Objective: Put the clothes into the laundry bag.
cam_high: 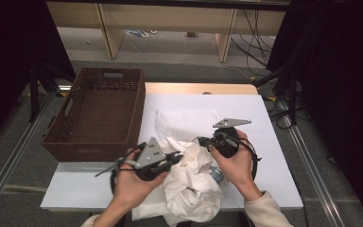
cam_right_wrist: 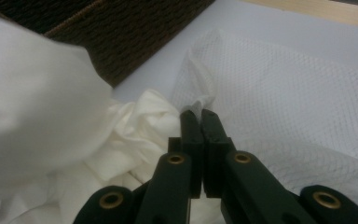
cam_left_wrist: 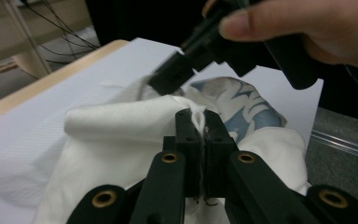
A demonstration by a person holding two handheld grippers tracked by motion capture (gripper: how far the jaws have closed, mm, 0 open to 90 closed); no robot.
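Observation:
A crumpled white garment (cam_high: 191,182) with a blue print (cam_left_wrist: 244,105) lies at the table's front edge. My left gripper (cam_high: 177,155) is shut on a fold of it, and the cloth shows pinched between the jaw tips in the left gripper view (cam_left_wrist: 199,116). A thin white mesh cloth (cam_high: 184,122) lies flat just behind the garment. My right gripper (cam_high: 201,140) is shut on the near edge of that mesh cloth (cam_right_wrist: 284,107), with a small tuft poking out between the tips (cam_right_wrist: 199,113). The two grippers face each other, a hand's width apart.
A brown wicker basket (cam_high: 99,142) stands off the table's left side, its dark wall (cam_right_wrist: 121,32) close behind the garment. The white table (cam_high: 269,156) has bare room at right and far back. Metal rails run along the floor on both sides.

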